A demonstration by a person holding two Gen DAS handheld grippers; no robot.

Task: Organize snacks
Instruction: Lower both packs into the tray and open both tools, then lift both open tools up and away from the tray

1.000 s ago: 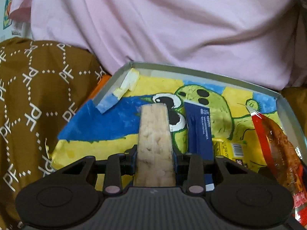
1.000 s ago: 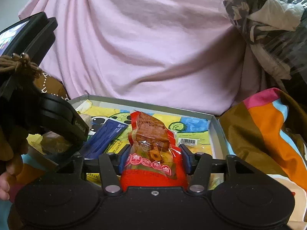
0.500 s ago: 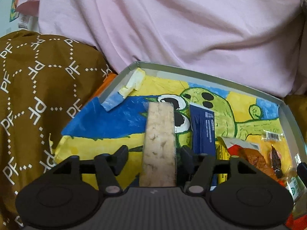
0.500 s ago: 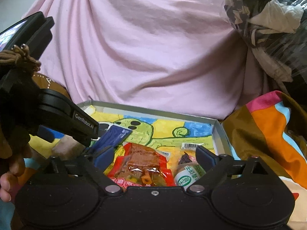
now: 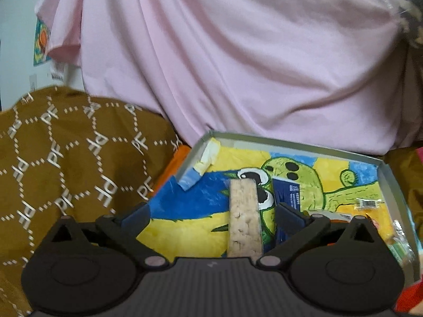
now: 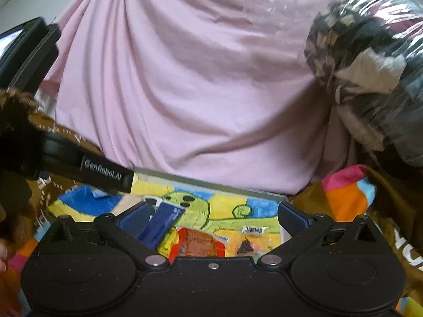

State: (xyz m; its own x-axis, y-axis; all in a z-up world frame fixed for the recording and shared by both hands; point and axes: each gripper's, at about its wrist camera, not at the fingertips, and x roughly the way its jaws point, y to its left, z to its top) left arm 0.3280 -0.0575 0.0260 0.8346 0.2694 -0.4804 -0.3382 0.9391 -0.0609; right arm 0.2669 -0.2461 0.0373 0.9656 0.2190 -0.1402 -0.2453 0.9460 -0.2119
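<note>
With the fingers of the left gripper [image 5: 211,212] and right gripper [image 6: 211,215] just spread wide, nothing pinched, a careless withdrawal risked nudging the rice bar [image 5: 244,216] or red snack packet [image 6: 201,244] askew in the tray [image 5: 290,144].

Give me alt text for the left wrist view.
The left tool is open, jaws clear of a pale snack bar lying in a shallow tray with a cartoon lining, beside a blue packet. Pink cloth hangs behind.

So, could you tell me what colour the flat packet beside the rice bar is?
Dark blue, clearest in the left wrist view.
</note>
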